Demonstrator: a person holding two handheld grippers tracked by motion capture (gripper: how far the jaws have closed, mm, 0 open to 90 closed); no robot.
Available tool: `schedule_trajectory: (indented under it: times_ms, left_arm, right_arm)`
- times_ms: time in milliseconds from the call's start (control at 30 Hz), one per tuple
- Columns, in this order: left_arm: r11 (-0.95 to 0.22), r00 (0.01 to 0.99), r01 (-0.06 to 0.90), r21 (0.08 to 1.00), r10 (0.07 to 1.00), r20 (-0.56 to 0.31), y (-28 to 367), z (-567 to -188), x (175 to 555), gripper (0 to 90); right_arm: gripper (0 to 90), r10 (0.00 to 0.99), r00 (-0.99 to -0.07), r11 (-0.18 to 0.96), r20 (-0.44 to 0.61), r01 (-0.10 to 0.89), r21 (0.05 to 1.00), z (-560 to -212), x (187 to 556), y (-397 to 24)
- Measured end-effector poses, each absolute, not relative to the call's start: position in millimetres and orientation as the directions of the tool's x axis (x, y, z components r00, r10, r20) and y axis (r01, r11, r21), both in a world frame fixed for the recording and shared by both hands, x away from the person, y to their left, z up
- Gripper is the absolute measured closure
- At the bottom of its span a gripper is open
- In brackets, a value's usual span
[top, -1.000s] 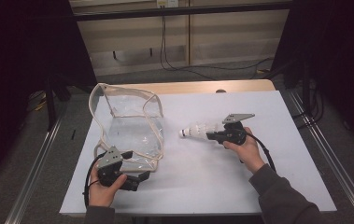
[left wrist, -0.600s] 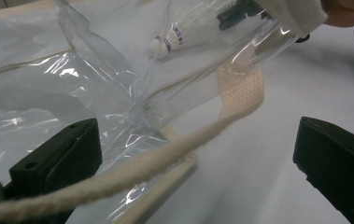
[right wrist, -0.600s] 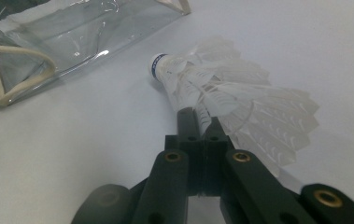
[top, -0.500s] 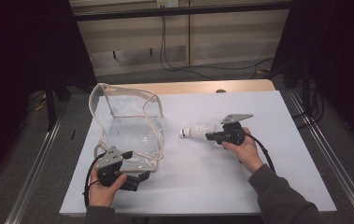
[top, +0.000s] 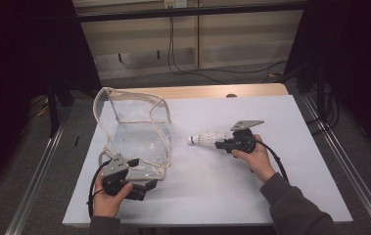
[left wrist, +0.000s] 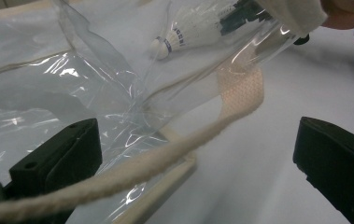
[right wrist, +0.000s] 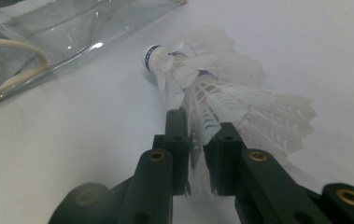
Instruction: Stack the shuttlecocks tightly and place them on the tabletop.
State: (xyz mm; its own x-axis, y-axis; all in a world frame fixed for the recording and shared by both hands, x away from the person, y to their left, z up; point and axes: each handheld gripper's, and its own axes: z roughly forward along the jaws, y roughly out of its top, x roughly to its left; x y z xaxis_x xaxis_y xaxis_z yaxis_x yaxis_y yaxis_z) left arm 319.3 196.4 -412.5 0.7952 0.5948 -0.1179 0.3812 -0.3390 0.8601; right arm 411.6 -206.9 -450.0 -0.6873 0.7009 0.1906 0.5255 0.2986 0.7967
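The right gripper [right wrist: 198, 154] pinches the shuttlecock [right wrist: 221, 88] by its thin feathers, and its jaws have just been opening a little, so the shuttlecock could slip out or its feathers bend. The left gripper [left wrist: 198, 158] stands wide open around the clear bag's [top: 136, 132] strap [left wrist: 132, 168], holding nothing. The floppy bag mouth could fall shut.

White-topped table [top: 290, 196] on grey floor [top: 41, 161], pale panelled wall [top: 222, 39] behind with dangling black cables [top: 173, 54], dark surroundings.
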Motion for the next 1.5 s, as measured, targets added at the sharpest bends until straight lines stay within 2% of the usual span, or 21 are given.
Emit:
schedule_trajectory:
  times_ms: [400,833,1033,1233,1300,1500]
  left_arm:
    - [-0.34,0.796,0.381,0.86,0.594,-0.118,196,-412,319,1.2]
    - [-0.339,0.794,0.382,0.86,0.596,-0.118,196,-412,319,1.2]
    - [-0.337,0.793,0.381,0.861,0.597,-0.117,196,-412,320,1.2]
    - [-0.338,0.793,0.382,0.86,0.597,-0.118,196,-412,319,1.2]
    - [-0.337,0.793,0.382,0.86,0.598,-0.118,196,-412,319,1.2]
    - [-0.337,0.792,0.383,0.86,0.599,-0.118,196,-412,319,1.2]
  right_arm:
    - [70.0,0.707,-0.679,0.293,0.199,0.537,0.791,-447,408,-211]
    - [65.7,0.712,-0.675,0.291,0.197,0.538,0.791,-445,401,-220]
    - [70.7,0.701,-0.686,0.301,0.197,0.534,0.79,-446,398,-217]
    - [86.5,0.693,-0.696,0.312,0.189,0.526,0.791,-448,398,-216]
    - [89.2,0.69,-0.699,0.31,0.187,0.52,0.796,-447,398,-216]
    - [90.0,0.68,-0.709,0.31,0.186,0.508,0.804,-446,398,-215]
